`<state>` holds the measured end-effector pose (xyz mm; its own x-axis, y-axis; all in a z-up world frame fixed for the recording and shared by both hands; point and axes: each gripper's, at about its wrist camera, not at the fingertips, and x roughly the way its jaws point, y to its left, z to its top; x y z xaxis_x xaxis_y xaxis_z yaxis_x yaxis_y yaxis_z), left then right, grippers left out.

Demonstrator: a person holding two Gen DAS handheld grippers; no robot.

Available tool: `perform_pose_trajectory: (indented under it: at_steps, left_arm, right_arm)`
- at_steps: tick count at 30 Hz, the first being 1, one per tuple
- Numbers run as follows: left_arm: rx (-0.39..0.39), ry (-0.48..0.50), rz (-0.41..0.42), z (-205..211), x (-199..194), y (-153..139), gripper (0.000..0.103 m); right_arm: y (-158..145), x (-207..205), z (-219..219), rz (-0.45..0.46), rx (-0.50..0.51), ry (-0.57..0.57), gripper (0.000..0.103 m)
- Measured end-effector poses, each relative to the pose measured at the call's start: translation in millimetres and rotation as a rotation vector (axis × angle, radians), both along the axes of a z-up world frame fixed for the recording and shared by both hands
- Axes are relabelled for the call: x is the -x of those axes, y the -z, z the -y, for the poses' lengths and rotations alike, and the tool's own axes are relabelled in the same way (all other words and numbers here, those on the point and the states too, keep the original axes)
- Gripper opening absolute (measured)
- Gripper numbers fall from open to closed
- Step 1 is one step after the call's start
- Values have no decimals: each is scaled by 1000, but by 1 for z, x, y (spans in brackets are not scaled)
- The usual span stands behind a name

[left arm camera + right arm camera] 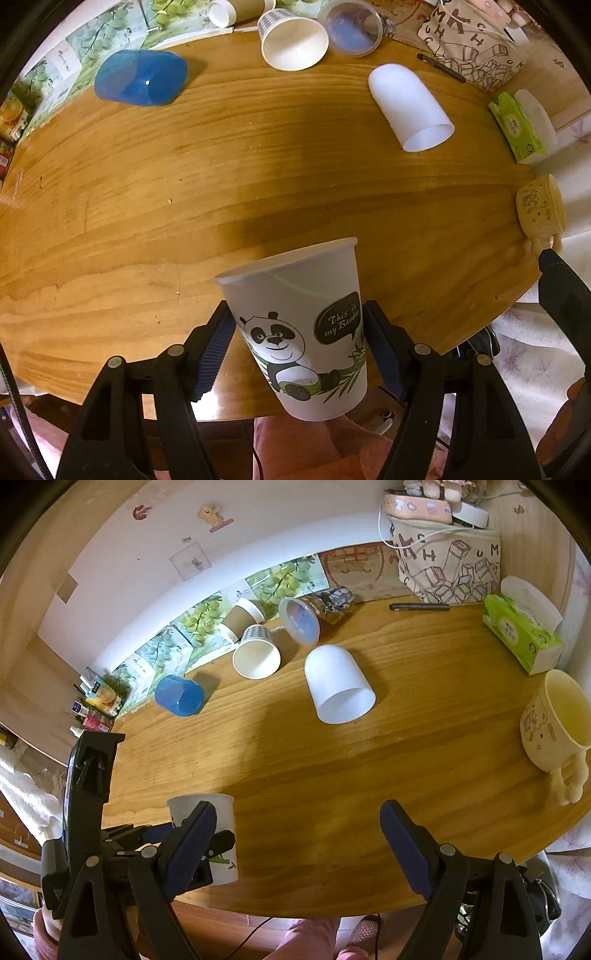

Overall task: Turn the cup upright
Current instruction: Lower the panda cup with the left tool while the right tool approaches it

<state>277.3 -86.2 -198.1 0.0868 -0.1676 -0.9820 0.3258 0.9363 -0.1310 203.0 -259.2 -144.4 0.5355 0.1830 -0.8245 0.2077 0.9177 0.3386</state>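
My left gripper (299, 343) is shut on a white paper panda cup (299, 332), mouth up and slightly tilted, over the near table edge. The same cup (205, 834) shows in the right wrist view, behind my right gripper's left finger. My right gripper (299, 845) is open and empty above the near edge. Lying on their sides on the wooden table (184, 206) are a blue cup (142, 77), a white plastic cup (408, 105), a patterned paper cup (291, 40), a clear cup (352, 29) and a brown paper cup (236, 11).
A cream mug (557, 723) stands upright at the table's right edge. A green tissue pack (522, 633), a pen (419, 606) and a printed bag (448, 565) sit at the back right. Fruit-print boxes (199, 618) line the back wall.
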Motion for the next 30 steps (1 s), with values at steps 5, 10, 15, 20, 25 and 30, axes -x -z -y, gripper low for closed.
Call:
perform_pose_trajectory:
  at_steps: [5,10,15,20,25,30]
  left_arm:
    - [12,-6,-20,1,-1,1,74]
    - [28,-7,-38,0,-1,2,74]
    - [26,8,-33,0,-2,1,74]
    - [27,9,-41,0,-4,3,74]
    - [31,19,-41,2,-5,2,74]
    - [43,18,-32,-1,-4,-3,74]
  right_arm:
    - [1,-1,1,-9,-17,3,91]
    - [0,1,0,-8,-15,-3,91]
    - [1,2,-1,-10,-10,0,91]
    - [1,2,-1,-17,-6,5,91]
    - [2,1,-1,-21,-7,13,91]
    - [3,-2,-1,-24,-16,9,91]
